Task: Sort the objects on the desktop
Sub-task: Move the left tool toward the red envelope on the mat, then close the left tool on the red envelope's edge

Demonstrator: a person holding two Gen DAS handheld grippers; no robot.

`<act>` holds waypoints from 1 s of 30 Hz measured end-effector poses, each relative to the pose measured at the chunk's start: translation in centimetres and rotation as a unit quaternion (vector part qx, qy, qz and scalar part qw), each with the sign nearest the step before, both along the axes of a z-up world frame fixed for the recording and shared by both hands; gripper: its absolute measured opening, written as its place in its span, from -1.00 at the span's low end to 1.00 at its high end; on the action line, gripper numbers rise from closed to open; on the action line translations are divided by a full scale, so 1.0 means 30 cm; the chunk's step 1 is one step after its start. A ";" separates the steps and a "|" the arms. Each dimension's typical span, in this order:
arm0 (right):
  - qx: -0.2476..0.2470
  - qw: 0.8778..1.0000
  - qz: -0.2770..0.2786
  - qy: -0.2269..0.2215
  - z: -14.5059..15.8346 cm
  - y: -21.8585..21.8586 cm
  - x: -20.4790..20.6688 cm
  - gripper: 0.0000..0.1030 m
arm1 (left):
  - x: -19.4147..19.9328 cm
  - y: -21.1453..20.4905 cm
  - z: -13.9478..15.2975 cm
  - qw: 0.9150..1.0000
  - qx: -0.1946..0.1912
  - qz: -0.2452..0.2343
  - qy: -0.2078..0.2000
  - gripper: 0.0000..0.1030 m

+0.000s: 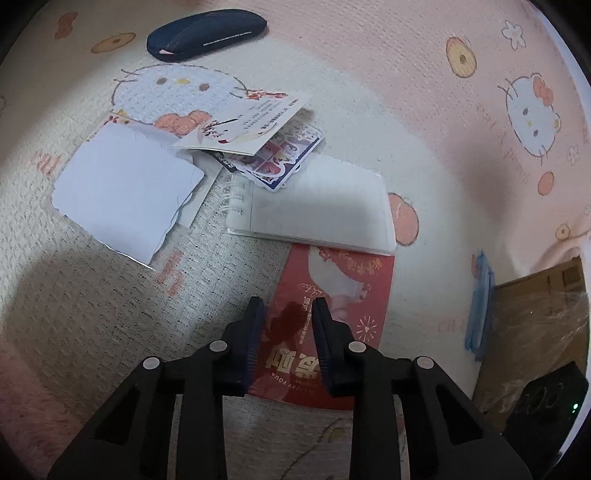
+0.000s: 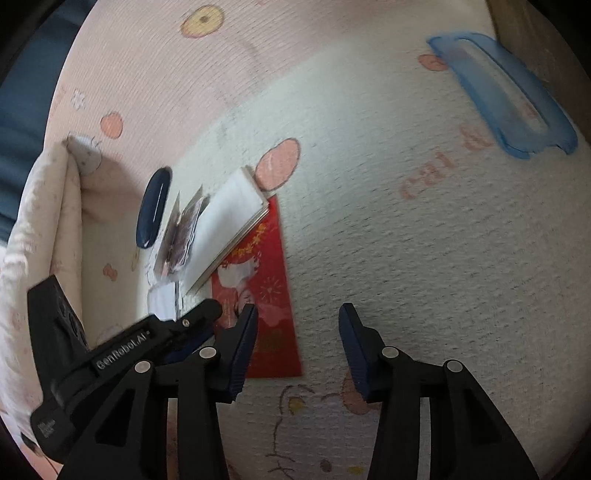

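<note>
Surface: A pink-and-cream cartoon-cat blanket [image 1: 424, 122] covered the whole work area, one edge bunched into a fold at the left of the right wrist view.
Room: Beyond the blanket's edge a brown cardboard box [image 1: 543, 317] stood beside a black device [image 1: 546, 402] with a small green light.
Container: A blue-rimmed clear plastic tray [image 2: 506, 92] lay on the blanket well apart from the papers; its contents could not be made out.
Red booklet: The red booklet [image 1: 332, 314] lay flat, partly under a white spiral notebook [image 1: 317, 203].
Loose papers: A torn white sheet [image 1: 125, 192], a folded printed card [image 1: 251, 122] and a sticker sheet [image 1: 288, 155] overlapped near the notebook.
Case: A dark blue case [image 1: 207, 33] sat at the far side.
Left gripper: The left gripper [image 1: 288, 310] hung over the red booklet, jaws partly apart, gripping nothing.
Right gripper: The right gripper [image 2: 299, 314] stood wider apart at the booklet's edge, empty.
</note>
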State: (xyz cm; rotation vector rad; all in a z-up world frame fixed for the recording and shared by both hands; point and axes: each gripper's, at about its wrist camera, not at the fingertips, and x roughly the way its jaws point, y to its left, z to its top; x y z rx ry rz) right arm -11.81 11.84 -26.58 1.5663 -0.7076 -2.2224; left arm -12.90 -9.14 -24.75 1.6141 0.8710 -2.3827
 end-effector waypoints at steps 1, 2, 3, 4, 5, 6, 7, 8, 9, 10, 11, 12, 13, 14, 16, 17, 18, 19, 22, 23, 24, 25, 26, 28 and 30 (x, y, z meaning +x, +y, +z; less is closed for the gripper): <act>0.003 1.000 0.005 0.002 -0.002 -0.011 0.001 -0.17 | -0.005 0.001 0.000 1.000 0.002 -0.002 0.001 -0.42; 0.004 1.000 0.008 0.005 -0.003 -0.018 0.003 -0.17 | -0.009 0.002 0.000 1.000 0.007 -0.005 0.002 -0.42; 0.003 1.000 0.010 0.009 -0.003 -0.026 0.004 -0.17 | 0.009 -0.008 -0.011 1.000 0.014 -0.009 0.005 -0.43; -0.003 1.000 0.012 0.011 -0.007 -0.033 0.005 -0.17 | 0.004 -0.005 -0.013 1.000 0.025 -0.013 0.005 -0.43; -0.011 1.000 0.012 0.009 -0.012 -0.035 0.007 -0.19 | -0.001 -0.009 -0.022 0.999 0.040 -0.022 0.005 -0.43; -0.018 1.000 0.007 0.006 -0.016 -0.031 0.008 -0.27 | -0.008 -0.003 -0.024 0.998 0.048 -0.027 0.001 -0.43; -0.020 1.000 0.001 0.001 -0.019 -0.022 0.007 -0.34 | -0.017 0.008 -0.020 0.999 0.041 -0.034 -0.001 -0.43; -0.026 1.000 -0.007 -0.005 -0.021 -0.004 0.010 -0.38 | -0.024 0.019 -0.018 0.998 0.037 -0.043 -0.004 -0.43; -0.029 0.999 -0.014 -0.009 -0.023 0.009 0.010 -0.41 | -0.005 0.022 -0.019 0.998 0.037 -0.054 -0.005 -0.43; -0.029 0.999 -0.024 -0.010 -0.020 0.025 0.010 -0.42 | -0.010 0.036 -0.019 0.997 0.042 -0.065 -0.006 -0.43; -0.025 0.999 -0.035 -0.005 -0.012 0.041 0.012 -0.42 | -0.013 0.060 -0.022 0.996 0.051 -0.078 -0.008 -0.43; -0.019 0.999 -0.044 0.002 0.000 0.059 0.013 -0.42 | -0.017 0.077 -0.024 0.995 0.051 -0.087 -0.008 -0.43; -0.018 0.999 -0.045 0.005 0.006 0.068 0.013 -0.42 | -0.020 0.082 -0.021 0.995 0.045 -0.090 -0.006 -0.43; -0.020 0.999 -0.041 0.002 0.008 0.076 0.010 -0.42 | -0.011 0.100 -0.019 0.995 0.036 -0.094 -0.004 -0.43; -0.005 0.999 -0.025 -0.028 -0.017 0.079 0.002 -0.42 | -0.016 0.111 -0.013 0.994 0.033 -0.102 -0.004 -0.43; -0.006 0.999 -0.020 -0.031 -0.024 0.081 0.005 -0.42 | -0.020 0.113 -0.010 0.994 0.030 -0.102 -0.005 -0.43; -0.010 0.999 -0.013 -0.029 -0.022 0.083 0.013 -0.42 | -0.024 0.118 -0.011 0.994 0.029 -0.103 -0.005 -0.43; -0.014 0.999 -0.001 -0.039 -0.021 0.085 0.020 -0.42 | -0.026 0.121 -0.011 0.994 0.030 -0.105 -0.004 -0.43; 0.001 0.998 0.036 -0.055 -0.007 0.093 0.048 -0.42 | -0.005 0.117 -0.026 0.989 0.068 -0.127 -0.008 -0.43; 0.016 0.998 0.036 -0.052 0.000 0.104 0.049 -0.42 | -0.009 0.121 -0.029 0.988 0.074 -0.135 -0.011 -0.43; 0.024 0.998 0.027 -0.049 0.005 0.123 0.044 -0.42 | -0.012 0.137 -0.028 0.986 0.071 -0.150 -0.016 -0.43; 0.023 0.998 0.016 -0.048 0.009 0.135 0.041 -0.42 | -0.010 0.149 -0.022 0.985 0.060 -0.162 -0.019 -0.39; 0.015 0.999 0.000 -0.046 0.012 0.155 0.038 -0.42 | -0.015 0.162 -0.015 0.984 0.045 -0.174 -0.021 -0.37; -0.006 0.999 -0.029 -0.038 0.014 0.197 0.036 -0.41 | -0.014 0.171 -0.010 0.982 0.031 -0.182 -0.027 -0.32; -0.015 0.999 -0.043 -0.027 0.013 0.219 0.023 -0.39 | -0.020 0.176 -0.008 0.982 0.035 -0.183 -0.028 -0.20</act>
